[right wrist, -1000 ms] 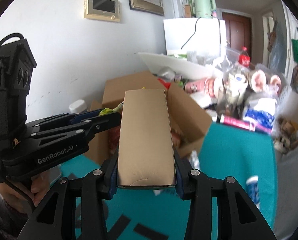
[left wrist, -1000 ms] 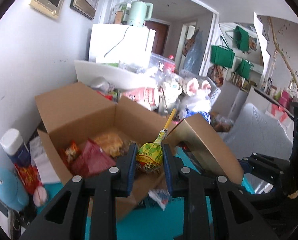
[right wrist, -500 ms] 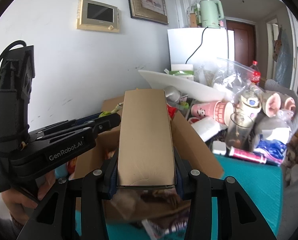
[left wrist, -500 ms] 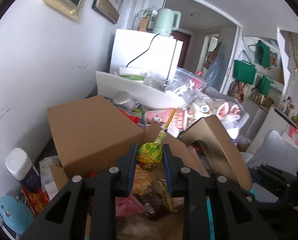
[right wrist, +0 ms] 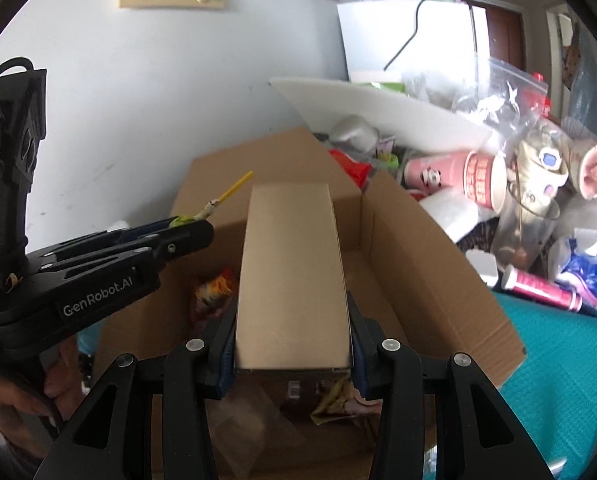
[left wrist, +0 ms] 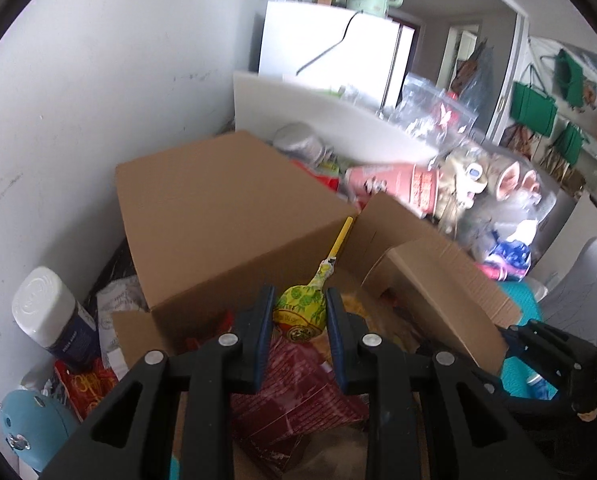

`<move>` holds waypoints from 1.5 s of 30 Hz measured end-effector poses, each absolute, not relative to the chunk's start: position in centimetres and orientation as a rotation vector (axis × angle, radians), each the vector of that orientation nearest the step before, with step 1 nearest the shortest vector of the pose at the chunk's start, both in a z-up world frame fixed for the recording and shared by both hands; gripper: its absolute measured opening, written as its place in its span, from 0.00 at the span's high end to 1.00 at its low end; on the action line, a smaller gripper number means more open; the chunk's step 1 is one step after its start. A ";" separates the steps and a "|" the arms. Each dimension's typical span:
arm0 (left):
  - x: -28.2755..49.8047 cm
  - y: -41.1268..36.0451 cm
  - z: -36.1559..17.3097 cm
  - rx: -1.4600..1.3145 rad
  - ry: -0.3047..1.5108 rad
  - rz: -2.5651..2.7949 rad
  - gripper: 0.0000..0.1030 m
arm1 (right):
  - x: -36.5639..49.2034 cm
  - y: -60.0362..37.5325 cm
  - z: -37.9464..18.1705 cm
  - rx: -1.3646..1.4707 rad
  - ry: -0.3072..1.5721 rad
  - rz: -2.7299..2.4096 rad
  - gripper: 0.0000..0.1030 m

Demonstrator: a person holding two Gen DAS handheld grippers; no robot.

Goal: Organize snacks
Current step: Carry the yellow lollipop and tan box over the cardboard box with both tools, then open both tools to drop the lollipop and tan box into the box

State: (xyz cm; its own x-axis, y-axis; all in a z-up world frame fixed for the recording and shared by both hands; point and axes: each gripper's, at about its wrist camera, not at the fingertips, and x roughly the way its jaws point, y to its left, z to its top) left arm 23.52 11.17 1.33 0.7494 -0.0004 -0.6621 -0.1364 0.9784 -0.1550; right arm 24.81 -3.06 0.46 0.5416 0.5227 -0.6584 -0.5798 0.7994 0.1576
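My left gripper (left wrist: 299, 308) is shut on a lollipop (left wrist: 301, 312) in a yellow-green wrapper with a yellow stick, held over the open cardboard box (left wrist: 222, 208). Snack packets (left wrist: 298, 388) lie inside the box. My right gripper (right wrist: 292, 344) is shut on a long gold-brown box (right wrist: 292, 280) and holds it over the same cardboard box (right wrist: 418, 264). The left gripper with the lollipop stick (right wrist: 234, 188) shows at the left of the right wrist view.
A white-capped bottle (left wrist: 50, 316) and a blue gadget (left wrist: 30, 428) stand left of the box by the wall. Pink paper cups (right wrist: 458, 176), a plush toy (right wrist: 546, 164), bags and a white board (right wrist: 378, 108) crowd behind. Teal tablecloth (right wrist: 558, 360) lies to the right.
Both grippers have moved forward and over the cardboard box, each still holding its item. The box interior now lies directly beneath them.
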 end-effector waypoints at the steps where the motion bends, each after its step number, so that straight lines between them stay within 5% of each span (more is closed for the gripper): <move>1: 23.7 11.2 1.0 -0.199 0.737 0.075 0.76 | 24.9 -3.1 0.2 -0.088 0.759 0.654 0.58; 21: 25.6 10.9 -1.6 -0.123 0.929 0.167 0.76 | 25.7 -2.3 -2.1 -0.165 0.849 0.609 0.55; 37: 24.7 8.5 -0.1 -0.087 0.884 0.083 0.75 | 23.7 -4.8 0.2 -0.168 0.803 0.527 0.47; 40: 24.3 7.6 0.2 -0.063 0.869 0.076 0.61 | 22.8 -5.6 0.8 -0.162 0.786 0.502 0.42; 42: 24.0 7.0 0.4 -0.055 0.848 0.064 0.43 | 22.3 -6.2 1.2 -0.162 0.776 0.485 0.42; 45: 23.5 6.1 0.9 -0.038 0.825 0.053 0.41 | 21.4 -7.0 1.7 -0.166 0.767 0.458 0.41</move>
